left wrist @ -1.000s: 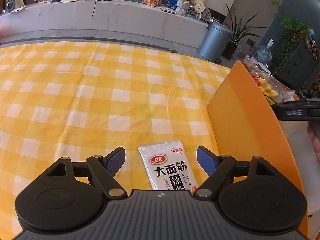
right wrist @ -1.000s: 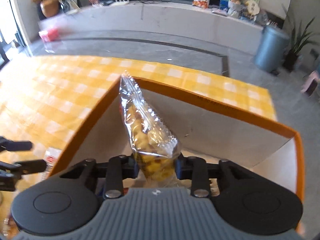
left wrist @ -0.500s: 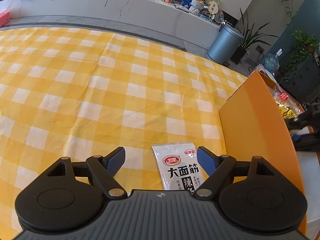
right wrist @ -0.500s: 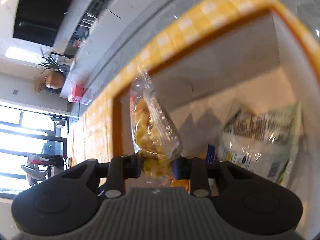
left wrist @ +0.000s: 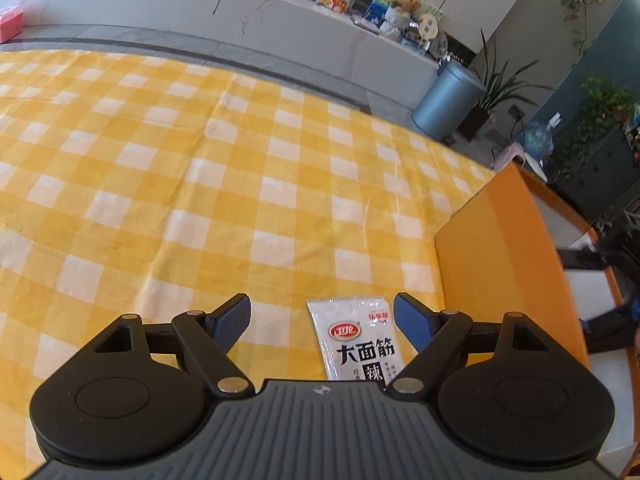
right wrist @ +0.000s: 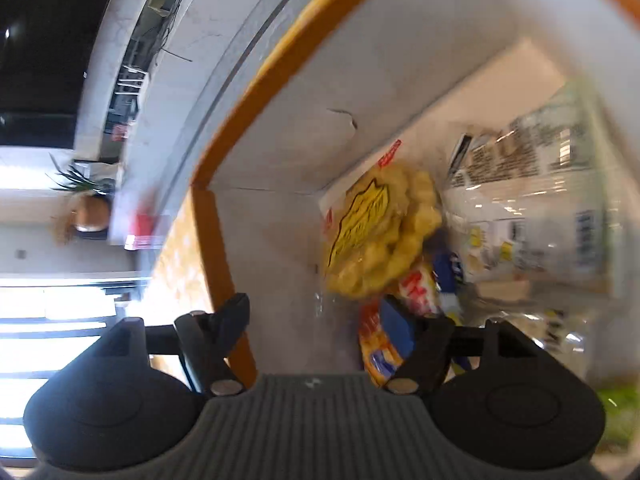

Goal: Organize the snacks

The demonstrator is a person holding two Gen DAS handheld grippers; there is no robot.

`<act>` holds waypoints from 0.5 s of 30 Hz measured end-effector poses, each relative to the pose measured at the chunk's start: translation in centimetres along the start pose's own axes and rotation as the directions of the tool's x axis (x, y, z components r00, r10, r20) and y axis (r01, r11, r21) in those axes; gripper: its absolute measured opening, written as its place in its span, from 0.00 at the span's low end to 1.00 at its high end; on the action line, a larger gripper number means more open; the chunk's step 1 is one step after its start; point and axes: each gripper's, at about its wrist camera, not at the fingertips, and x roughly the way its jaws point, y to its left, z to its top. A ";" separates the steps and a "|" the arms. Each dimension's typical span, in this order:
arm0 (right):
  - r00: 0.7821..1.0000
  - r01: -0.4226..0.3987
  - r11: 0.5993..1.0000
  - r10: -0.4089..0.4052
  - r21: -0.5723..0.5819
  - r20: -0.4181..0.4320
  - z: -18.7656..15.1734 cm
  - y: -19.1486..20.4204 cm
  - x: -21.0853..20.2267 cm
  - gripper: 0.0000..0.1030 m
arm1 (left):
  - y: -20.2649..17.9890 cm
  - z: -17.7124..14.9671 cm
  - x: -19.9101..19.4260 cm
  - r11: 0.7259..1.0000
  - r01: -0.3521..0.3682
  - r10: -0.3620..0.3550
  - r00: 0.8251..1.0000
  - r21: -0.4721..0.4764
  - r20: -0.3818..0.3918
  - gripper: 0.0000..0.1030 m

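A white snack sachet with black lettering lies flat on the yellow checked tablecloth, just left of the orange box. My left gripper hovers open over it, the sachet lying nearer the right finger. In the right wrist view my right gripper is rolled sideways inside the orange box, its jaws opening. The clear bag of yellow puffs has left the jaws and lies blurred in the box, beyond the fingertips. Nothing is between the pads.
A large clear printed bag and smaller red and blue packets lie in the box. Beyond the table stand a long grey counter, a grey bin and potted plants.
My right gripper rolled sideways inside the box, opened and let the bag of yellow puffs drop. The left gripper shifted a little, so the sachet now sits further right between its fingers.
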 end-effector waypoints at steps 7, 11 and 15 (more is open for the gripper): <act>0.985 0.159 0.970 -0.144 -0.185 0.092 -4.5 4.8 -5.6 0.69 | 0.7 1.0 -2.3 0.998 -0.064 0.064 0.998 0.003 0.021 0.93; 0.976 0.176 0.918 -0.116 -0.355 0.185 -8.5 8.8 -7.9 0.70 | 2.3 1.6 -2.4 0.978 -0.208 0.208 0.978 0.007 0.015 0.91; 0.989 0.115 0.868 -0.056 -0.484 0.134 -11.0 11.1 -6.7 0.69 | 4.0 2.1 -2.3 0.961 -0.278 0.278 0.960 -0.004 -0.016 0.88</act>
